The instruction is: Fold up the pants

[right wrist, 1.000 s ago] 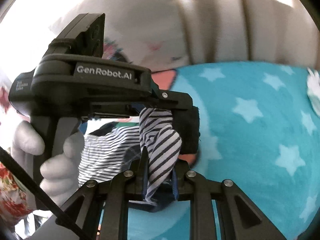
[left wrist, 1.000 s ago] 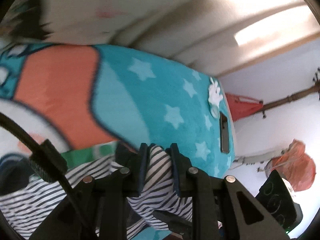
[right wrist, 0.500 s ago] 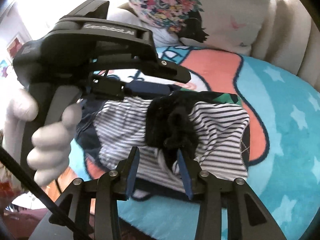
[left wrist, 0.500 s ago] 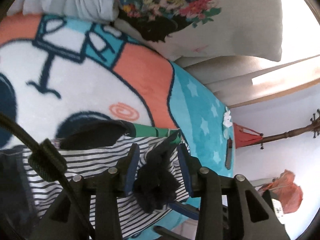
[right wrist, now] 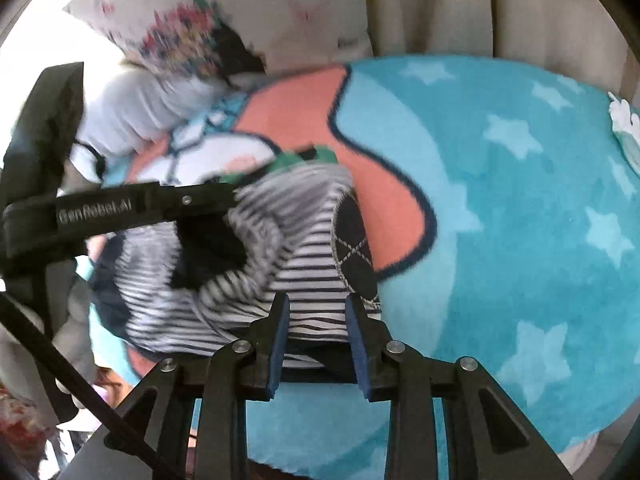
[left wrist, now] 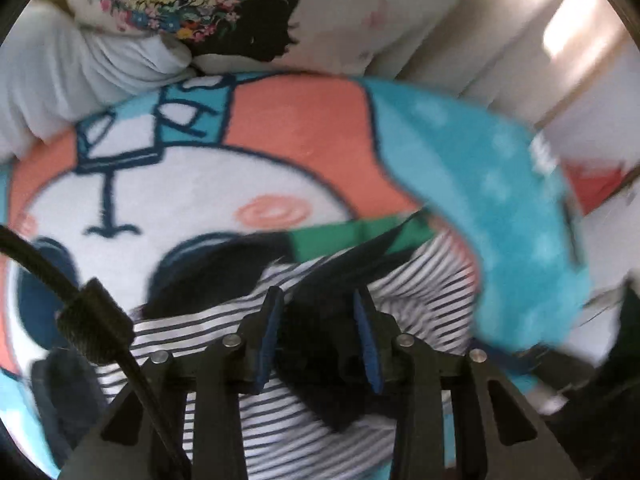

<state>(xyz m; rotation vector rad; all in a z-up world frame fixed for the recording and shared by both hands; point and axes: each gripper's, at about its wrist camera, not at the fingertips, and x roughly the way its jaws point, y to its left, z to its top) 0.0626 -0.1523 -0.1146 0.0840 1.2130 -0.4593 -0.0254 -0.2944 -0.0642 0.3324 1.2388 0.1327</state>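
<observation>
The black-and-white striped pants (left wrist: 420,280) lie bunched on a cartoon blanket (left wrist: 180,200). My left gripper (left wrist: 318,300) points down over them. Its blue pads stand apart, with a dark navy part of the pants (left wrist: 320,344) loose between them. In the right wrist view the pants (right wrist: 304,280) show a dark quilted patch (right wrist: 352,240) at their right side. My right gripper (right wrist: 316,304) hangs over their near edge. Its jaws are closing, with striped cloth between the pads but not pressed. The left tool's black body (right wrist: 96,212) reaches in from the left.
The teal blanket with stars (right wrist: 520,220) covers a beige sofa (right wrist: 420,4). A floral pillow (left wrist: 192,0) and a pale grey cushion (left wrist: 80,64) lie at the far side. A gloved hand (right wrist: 68,320) holds the left tool. The blanket's right edge (left wrist: 532,280) drops off.
Both grippers held pinched striped cloth up a second ago. They have tipped downward, the cloth has dropped onto the blanket, and both pairs of jaws stand wider.
</observation>
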